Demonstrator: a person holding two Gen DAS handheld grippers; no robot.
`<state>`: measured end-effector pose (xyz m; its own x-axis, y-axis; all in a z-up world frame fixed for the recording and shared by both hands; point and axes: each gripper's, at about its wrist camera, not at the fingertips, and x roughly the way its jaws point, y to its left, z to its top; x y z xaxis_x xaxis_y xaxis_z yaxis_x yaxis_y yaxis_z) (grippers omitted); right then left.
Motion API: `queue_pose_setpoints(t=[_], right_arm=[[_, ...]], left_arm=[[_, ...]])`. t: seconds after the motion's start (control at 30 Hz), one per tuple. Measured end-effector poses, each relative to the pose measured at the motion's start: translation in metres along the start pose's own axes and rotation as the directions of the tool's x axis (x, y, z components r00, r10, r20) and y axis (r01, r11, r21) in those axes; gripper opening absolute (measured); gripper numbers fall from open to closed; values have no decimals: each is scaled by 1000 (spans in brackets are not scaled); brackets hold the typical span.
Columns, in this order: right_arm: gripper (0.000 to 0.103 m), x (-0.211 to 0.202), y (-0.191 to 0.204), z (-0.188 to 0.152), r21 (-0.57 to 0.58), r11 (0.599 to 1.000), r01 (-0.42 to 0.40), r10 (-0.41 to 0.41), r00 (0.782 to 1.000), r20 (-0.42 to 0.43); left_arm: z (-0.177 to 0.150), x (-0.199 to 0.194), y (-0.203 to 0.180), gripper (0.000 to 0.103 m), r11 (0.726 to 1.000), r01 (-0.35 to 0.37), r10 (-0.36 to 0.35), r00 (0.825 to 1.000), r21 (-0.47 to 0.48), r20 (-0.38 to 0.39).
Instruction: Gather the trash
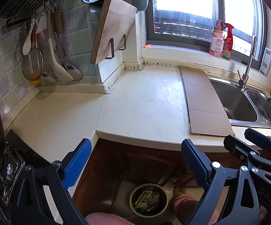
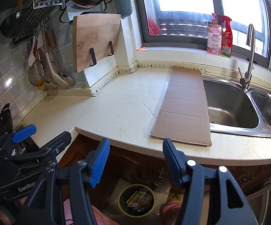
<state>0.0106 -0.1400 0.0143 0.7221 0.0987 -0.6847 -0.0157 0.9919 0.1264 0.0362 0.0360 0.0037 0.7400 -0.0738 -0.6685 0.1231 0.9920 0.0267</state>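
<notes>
— Cardboard, anything near it?
— Flat brown cardboard strip [image 2: 186, 106] lies on the pale stone surface [image 2: 116, 110], its long axis running from lower centre toward the window, right edge overlapping the steel sink [image 2: 233, 103].
— And the trash?
— In the round bin [image 2: 137, 200] on the floor, bottom centre, below the surface's edge.
— Fingers?
— Left gripper [image 1: 135, 165] and right gripper [image 2: 136, 161] both spread, holding nothing, above the bin.
</notes>
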Motion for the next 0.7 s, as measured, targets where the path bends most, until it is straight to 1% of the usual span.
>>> queue_pose_setpoints(t=[0.7], right_arm=[[60,8,3,-4,4,1000,7,-7,1000,-21]], left_arm=[[-4,7,-1,95,1000,4,-4,1000,5,-27]])
